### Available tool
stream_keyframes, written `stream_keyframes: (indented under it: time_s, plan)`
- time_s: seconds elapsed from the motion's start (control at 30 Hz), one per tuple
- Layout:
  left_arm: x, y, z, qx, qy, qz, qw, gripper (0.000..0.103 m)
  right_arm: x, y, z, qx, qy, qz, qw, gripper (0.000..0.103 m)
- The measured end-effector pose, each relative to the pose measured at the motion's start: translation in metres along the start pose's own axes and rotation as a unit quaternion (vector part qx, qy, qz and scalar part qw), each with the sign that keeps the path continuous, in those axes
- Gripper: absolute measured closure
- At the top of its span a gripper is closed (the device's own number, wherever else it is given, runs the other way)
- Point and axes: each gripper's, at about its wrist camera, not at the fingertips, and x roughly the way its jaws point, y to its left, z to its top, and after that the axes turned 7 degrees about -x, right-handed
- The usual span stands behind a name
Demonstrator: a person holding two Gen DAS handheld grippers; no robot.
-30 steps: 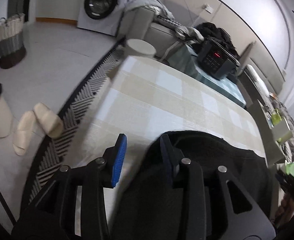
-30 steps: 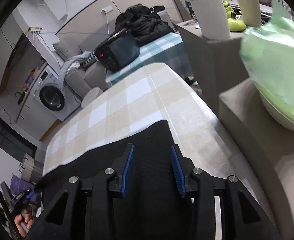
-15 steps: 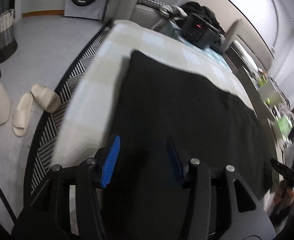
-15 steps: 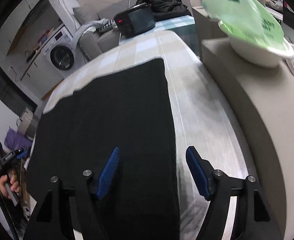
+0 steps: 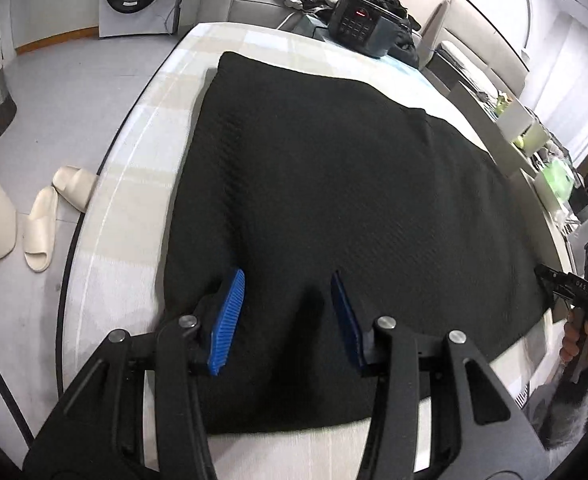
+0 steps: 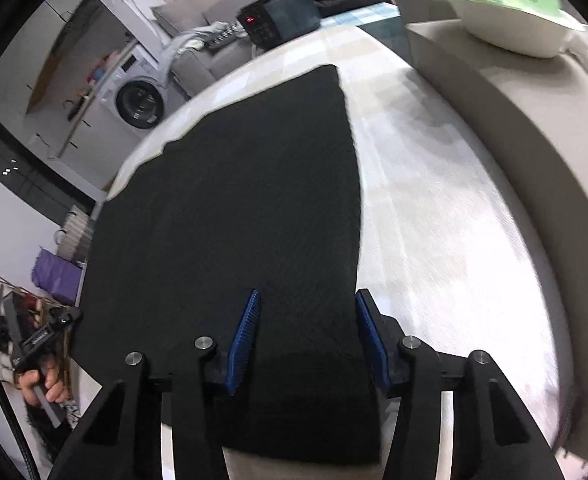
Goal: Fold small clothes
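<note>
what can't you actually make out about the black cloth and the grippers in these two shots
- Near edge of the black garment: partly covered by the left gripper body in the left wrist view, and by the right gripper in the right wrist view.
- What kind of garment it is: no sleeves, collar or label show in either view.
- Whether the open fingers touch the cloth: the camera angle does not show it.
- The table at right: motion-blurred.
</note>
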Motion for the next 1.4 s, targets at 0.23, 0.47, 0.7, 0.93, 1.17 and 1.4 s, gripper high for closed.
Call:
stream_keyframes:
  time_s: [0.23, 0.47, 0.7, 0.93, 1.17, 1.4]
  plan:
    - [-0.008, 0.002, -0.013, 0.002, -0.008, -0.009, 0.9999, 0.061, -0.02, -0.008, -0.024, 0.012, -0.044, 0.053, 0.998, 0.077]
    - [-0.024, -0.006, -0.022, 0.014, -0.007, -0.029, 0.9995, 0.061, -0.032, 0.009, -0.017, -0.029, -0.07, 0.007, 0.997, 0.094]
    - [-0.041, -0.01, -0.033, 0.036, -0.032, 0.036, 0.9982, 0.061, -0.035, 0.025, -0.018, -0.06, -0.057, -0.109, 0.991, 0.08]
    - [-0.058, -0.041, -0.039, 0.069, -0.065, -0.005, 0.9955, 0.046, -0.067, 0.064, -0.024, -0.118, -0.106, -0.108, 0.981, 0.066]
    - [-0.016, -0.108, -0.061, 0.142, -0.041, -0.037, 0.9883, 0.02, 0.004, 0.146, -0.046, -0.163, -0.075, -0.034, 0.983, 0.032]
    - [0.008, -0.118, -0.079, 0.184, -0.018, 0.006, 0.9827, 0.015, 0.048, 0.19, -0.069, -0.299, -0.029, -0.09, 0.95, 0.031]
